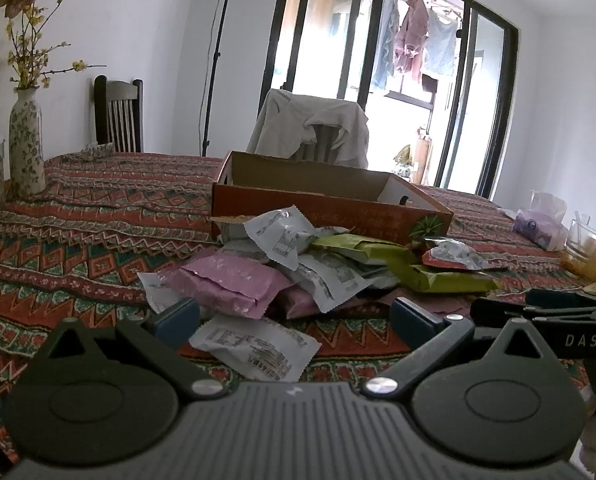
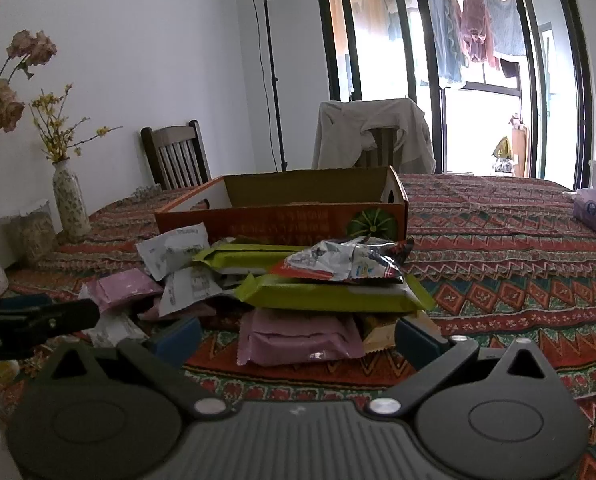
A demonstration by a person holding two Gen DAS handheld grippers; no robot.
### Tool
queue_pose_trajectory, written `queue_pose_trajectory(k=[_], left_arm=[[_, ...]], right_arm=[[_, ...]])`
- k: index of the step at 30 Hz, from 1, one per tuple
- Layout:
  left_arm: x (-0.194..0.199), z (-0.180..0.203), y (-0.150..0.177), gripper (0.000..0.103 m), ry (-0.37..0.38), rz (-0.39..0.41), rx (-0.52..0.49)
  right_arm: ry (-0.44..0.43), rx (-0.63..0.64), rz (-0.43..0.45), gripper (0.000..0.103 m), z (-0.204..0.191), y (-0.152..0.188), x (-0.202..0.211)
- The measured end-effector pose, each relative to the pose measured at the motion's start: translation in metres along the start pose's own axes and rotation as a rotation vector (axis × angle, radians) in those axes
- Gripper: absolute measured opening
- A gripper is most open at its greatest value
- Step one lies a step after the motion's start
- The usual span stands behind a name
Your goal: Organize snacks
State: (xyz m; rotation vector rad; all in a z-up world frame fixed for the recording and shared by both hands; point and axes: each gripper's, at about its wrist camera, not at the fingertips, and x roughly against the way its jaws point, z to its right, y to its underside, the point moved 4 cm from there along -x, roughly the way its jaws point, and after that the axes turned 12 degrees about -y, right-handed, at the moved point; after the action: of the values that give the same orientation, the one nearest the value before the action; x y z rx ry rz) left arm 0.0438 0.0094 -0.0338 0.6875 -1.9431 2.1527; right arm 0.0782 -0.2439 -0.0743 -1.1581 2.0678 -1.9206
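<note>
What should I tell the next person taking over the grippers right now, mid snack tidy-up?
Left gripper: open, empty, over a white packet.
Right gripper: open, empty, facing a pink packet.
Snacks: all heaped on the tablecloth in front of the box; green packs carry a silver bag.
Done: nothing visible in the box, though its floor is mostly hidden.
Left: move every packet into the box.
</note>
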Motion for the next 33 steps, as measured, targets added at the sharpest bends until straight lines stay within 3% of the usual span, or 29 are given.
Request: queue_pose_trajectory(k=[11, 18, 27, 33], left_arm=[[-0.010, -0.007, -0.008, 0.103, -0.025, -0.001, 0.009], [-0.017, -0.013, -0.021, 0.103, -0.058, 0.019, 0.015], [-0.029, -0.022, -0.038, 0.103, -0.122, 0.033, 0.023], [-0.039, -0.028, -0.037, 0.103, -0.147, 0.002, 0.035]], right_arm=[[0.022, 0.020, 0.001, 0.103, 0.006, -0.007, -0.006], [0.054, -0.005, -0.001, 0.103, 0.022, -0.035, -0.022], [0.163, -0.049, -0.069, 0.103, 0.050, -0.069, -0.070], [0.232, -0.024, -0.165, 0.101, 0.057, -0.068, -0.108]])
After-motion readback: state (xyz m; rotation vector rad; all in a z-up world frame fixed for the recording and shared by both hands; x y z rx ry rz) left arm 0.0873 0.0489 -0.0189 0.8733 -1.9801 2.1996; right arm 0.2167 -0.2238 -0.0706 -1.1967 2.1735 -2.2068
